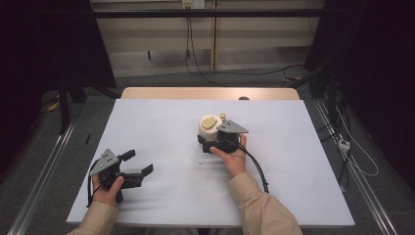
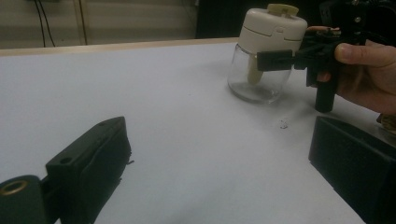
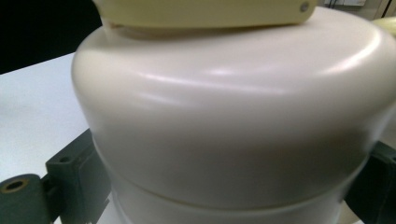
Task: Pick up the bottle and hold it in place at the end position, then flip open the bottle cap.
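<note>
My right hand-held gripper [image 1: 211, 142] is clamped on the jar [image 1: 209, 128], one black jaw on each side of its body just under the cream lid [image 3: 233, 107]. From my left gripper view the near jaw lies across the clear glass below the lid, and my right hand [image 2: 362, 77] wraps the handle behind it. The jar stands upright on the white table [image 1: 161, 122], a little right of the middle and toward the far half. It has a glass body [image 2: 254, 79] and a broad cream lid with a pale yellow flap on top [image 1: 209, 122]. A small pale speck [image 2: 283, 124] lies on the table just in front of the jar.

My left hand-held gripper [image 1: 136, 164] sits well apart from all this, near the front left corner of the table, its jaws spread wide with nothing between them. My left hand [image 1: 108, 188] holds it low over the surface, pointing toward the jar.
</note>
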Action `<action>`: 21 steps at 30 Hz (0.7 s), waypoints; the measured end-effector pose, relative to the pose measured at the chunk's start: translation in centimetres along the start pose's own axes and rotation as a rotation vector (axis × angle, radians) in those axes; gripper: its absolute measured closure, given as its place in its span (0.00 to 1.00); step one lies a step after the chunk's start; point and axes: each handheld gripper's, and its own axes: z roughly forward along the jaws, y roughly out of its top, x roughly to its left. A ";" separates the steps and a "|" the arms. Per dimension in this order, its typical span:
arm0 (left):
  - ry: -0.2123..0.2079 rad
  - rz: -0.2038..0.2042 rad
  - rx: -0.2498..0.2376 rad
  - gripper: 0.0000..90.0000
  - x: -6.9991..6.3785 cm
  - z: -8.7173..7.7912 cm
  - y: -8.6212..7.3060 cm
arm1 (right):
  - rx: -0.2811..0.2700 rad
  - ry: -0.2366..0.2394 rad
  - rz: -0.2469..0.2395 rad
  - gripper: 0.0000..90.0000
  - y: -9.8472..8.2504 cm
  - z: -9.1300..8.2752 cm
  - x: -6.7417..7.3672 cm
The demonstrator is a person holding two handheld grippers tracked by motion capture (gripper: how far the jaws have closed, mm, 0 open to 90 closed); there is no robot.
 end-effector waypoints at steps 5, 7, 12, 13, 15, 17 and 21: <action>-0.002 -0.002 0.002 0.05 0.0 0.1 0.0 | 0.002 0.001 0.003 0.05 0.0 0.0 0.0; -0.002 0.001 0.001 0.05 0.0 0.2 0.1 | 0.003 0.000 0.003 0.05 0.0 0.0 0.0; -0.003 0.001 -0.004 0.05 -0.1 0.3 0.2 | 0.005 -0.003 0.001 0.05 0.0 0.0 0.0; 0.000 -0.002 -0.005 0.05 -0.2 0.3 0.2 | 0.005 -0.003 0.001 0.05 0.0 0.0 0.0; 0.000 -0.002 -0.005 0.05 -0.3 0.4 0.3 | 0.007 -0.002 0.002 0.05 0.0 0.0 0.0; -0.003 -0.004 -0.009 0.05 -0.3 0.5 0.4 | 0.007 -0.003 0.002 0.05 0.0 0.0 0.0; -0.003 -0.013 -0.010 0.05 -0.5 0.8 0.7 | 0.008 -0.003 0.003 0.05 0.0 0.0 0.0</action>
